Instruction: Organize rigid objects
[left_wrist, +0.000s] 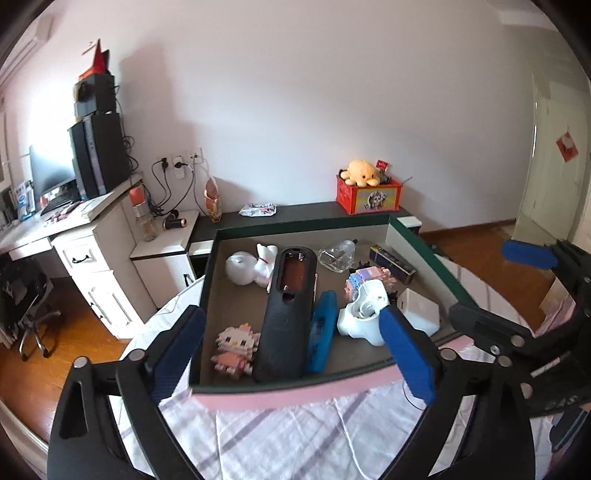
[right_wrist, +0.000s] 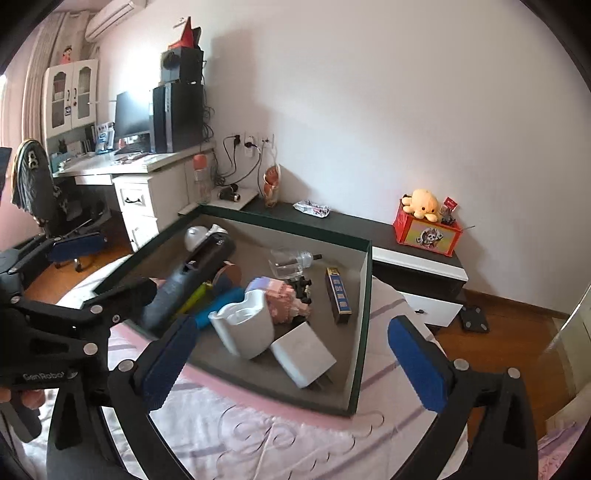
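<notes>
A shallow dark box with a green rim (left_wrist: 295, 226) (right_wrist: 365, 314) lies on the bed. In it are a long black device (left_wrist: 288, 310) (right_wrist: 207, 254), a blue object (left_wrist: 321, 332), a white holder (left_wrist: 364, 314) (right_wrist: 243, 328), a white cube charger (left_wrist: 419, 308) (right_wrist: 303, 350), a pixel-block doll (left_wrist: 234, 349), a white rabbit figure (left_wrist: 247, 267), a glass bottle (left_wrist: 338, 254), a pink block figure (right_wrist: 284, 295) and a small dark carton (right_wrist: 338, 295). My left gripper (left_wrist: 291, 314) hovers open over the box's near edge, holding nothing. My right gripper (right_wrist: 291, 325) is open and empty too, to its right.
The bed has a pink checked sheet (left_wrist: 288, 435). Behind the box runs a dark shelf (left_wrist: 314, 212) with a red box and yellow plush (left_wrist: 364, 173). A white desk (left_wrist: 85, 229) with a computer and an office chair (right_wrist: 37, 184) stand left. A wooden floor lies on both sides.
</notes>
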